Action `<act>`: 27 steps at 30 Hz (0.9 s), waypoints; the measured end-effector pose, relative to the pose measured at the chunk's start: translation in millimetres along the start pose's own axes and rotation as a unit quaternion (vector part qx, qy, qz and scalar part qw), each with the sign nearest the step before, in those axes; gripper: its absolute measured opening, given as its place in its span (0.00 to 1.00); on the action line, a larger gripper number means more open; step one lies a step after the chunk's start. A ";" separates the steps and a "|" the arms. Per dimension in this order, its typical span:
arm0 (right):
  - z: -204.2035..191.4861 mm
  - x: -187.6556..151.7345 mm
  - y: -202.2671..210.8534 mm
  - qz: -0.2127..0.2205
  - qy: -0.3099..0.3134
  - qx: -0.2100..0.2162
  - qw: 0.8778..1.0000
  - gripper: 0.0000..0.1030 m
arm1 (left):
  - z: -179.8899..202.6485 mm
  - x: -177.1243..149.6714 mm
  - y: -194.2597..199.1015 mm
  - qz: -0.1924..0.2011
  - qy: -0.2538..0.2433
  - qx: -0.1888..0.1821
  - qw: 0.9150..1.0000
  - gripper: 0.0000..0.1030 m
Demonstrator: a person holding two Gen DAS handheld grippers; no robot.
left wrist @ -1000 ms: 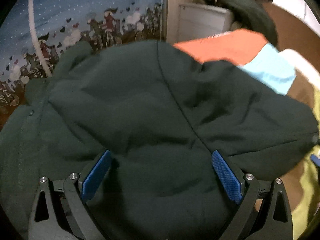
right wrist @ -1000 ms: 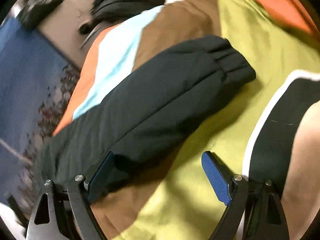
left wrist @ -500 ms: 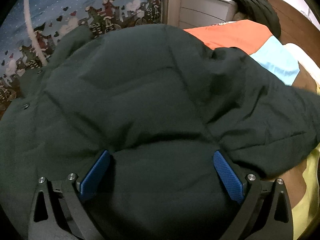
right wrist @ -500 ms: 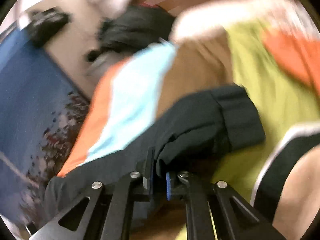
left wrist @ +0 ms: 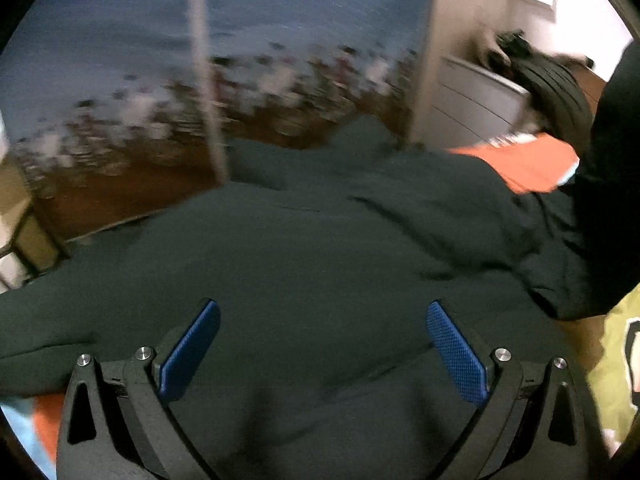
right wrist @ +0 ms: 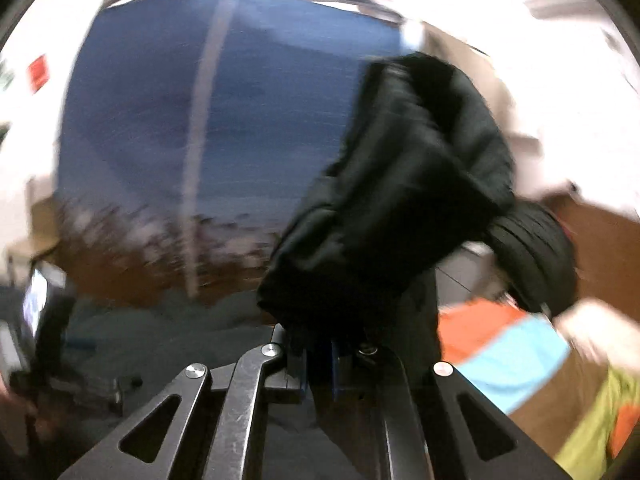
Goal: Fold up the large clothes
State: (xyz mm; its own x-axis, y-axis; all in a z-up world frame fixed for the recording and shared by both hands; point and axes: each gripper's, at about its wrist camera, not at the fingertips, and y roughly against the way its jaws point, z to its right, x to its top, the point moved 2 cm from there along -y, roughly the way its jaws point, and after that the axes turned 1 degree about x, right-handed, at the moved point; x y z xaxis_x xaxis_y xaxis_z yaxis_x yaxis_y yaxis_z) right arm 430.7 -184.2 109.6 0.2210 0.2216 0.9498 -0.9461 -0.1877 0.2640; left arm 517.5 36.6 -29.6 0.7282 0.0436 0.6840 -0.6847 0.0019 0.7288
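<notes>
A large dark green padded jacket (left wrist: 320, 240) lies spread over a bed with a colour-block cover (left wrist: 524, 160). My left gripper (left wrist: 324, 344) hovers over the jacket's back, its blue pads (left wrist: 456, 356) wide apart and nothing pinched between them. My right gripper (right wrist: 318, 364) is shut on the jacket's sleeve (right wrist: 400, 200), which stands lifted in the air in front of the camera with its ribbed cuff uppermost. The raised sleeve also shows as a dark mass at the right edge of the left wrist view (left wrist: 616, 180). Both views are blurred by motion.
A blue curtain (left wrist: 280, 40) with a patterned lower band hangs behind the bed. A white drawer unit (left wrist: 476, 100) with dark clothes (left wrist: 556, 92) piled on it stands at the back right. Yellow-green bedding (left wrist: 616, 360) lies at the right.
My right gripper shut on the sleeve near its cuff, then lifted it high and rolled. The left gripper stayed open and pulled back over the jacket, now seeing more curtain.
</notes>
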 end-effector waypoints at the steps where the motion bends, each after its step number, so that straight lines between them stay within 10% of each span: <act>1: -26.6 -2.1 -4.1 -0.004 0.024 0.017 1.000 0.08 | -17.9 -4.0 9.4 0.006 0.011 0.014 1.000 0.98; 16: -216.0 -123.3 -103.3 -0.228 0.143 0.148 0.952 0.11 | -137.5 -43.9 74.9 0.054 0.098 0.048 0.993 0.98; 27: -133.8 -116.8 -41.2 -0.275 0.083 0.211 0.934 0.15 | -74.5 -32.1 36.6 0.040 0.055 -0.041 0.997 0.98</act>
State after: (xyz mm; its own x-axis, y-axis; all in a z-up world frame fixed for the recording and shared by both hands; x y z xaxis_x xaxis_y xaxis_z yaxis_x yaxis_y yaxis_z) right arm 412.1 -74.3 -34.7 0.5724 0.5348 0.6216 -0.5152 -0.3551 0.7800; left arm 466.8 109.6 -27.2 0.6666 0.1553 0.7290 -0.7438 0.0750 0.6642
